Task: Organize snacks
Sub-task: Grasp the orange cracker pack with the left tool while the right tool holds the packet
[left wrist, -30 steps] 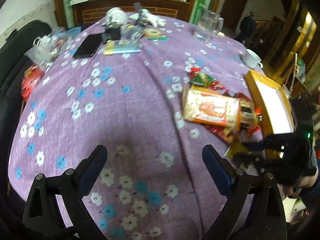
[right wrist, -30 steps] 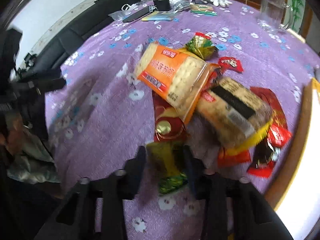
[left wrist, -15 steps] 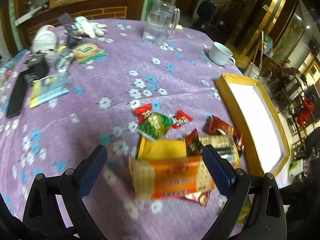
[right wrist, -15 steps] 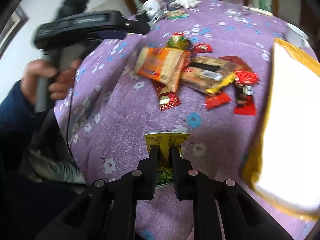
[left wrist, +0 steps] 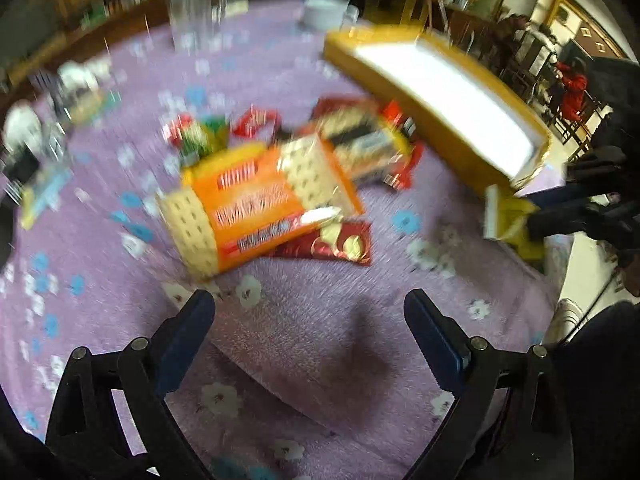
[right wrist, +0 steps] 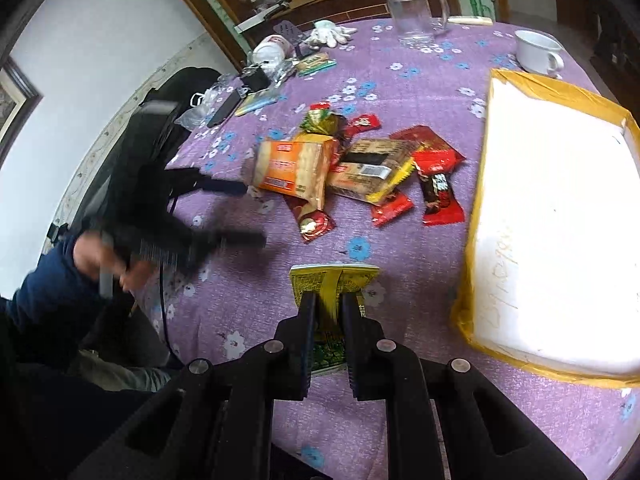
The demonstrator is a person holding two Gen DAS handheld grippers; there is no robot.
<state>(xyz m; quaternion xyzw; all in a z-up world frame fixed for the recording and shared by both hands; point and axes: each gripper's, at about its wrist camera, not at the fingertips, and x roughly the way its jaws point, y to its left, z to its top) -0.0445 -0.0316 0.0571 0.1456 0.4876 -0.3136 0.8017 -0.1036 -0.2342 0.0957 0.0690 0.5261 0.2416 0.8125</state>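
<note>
Right gripper [right wrist: 327, 312] is pinching a yellow packet [right wrist: 334, 280] edge-on, jaws clamped narrow on its seam, so the packet is standing up between the fingers and hanging clear of the purple cloth [right wrist: 420, 80]. Edge grip makes sense: thin foil, nothing else to bite on. It's sitting just left of the yellow box [right wrist: 472, 240], whose white inside is still bare. My read: the box is the drop target and this packet is going in first.

Left gripper [left wrist: 310, 316] is hanging wide open with nothing between the fingers, pointing down at the cloth just short of the orange cracker pack [left wrist: 256, 208]. The left view is motion-blurred, so fine detail there is unreliable. The person's hand [right wrist: 104, 260] is gripping its handle at the table's near-left edge.

The rest of the snacks are lying in one heap mid-table. The cracker pack is overlapping a dark red packet [right wrist: 312, 216], with a brown-and-yellow bar [right wrist: 372, 172] alongside. Small red wrappers [right wrist: 436, 160] are lying on the box side and a green-gold packet [right wrist: 320, 120] behind. None are boxed yet.

Likely plan: right drops into the box, left opens wide because the cracker pack is the broad one.

Glass mug [right wrist: 416, 12], white cup [right wrist: 536, 52] and far clutter aren't part of this.
</note>
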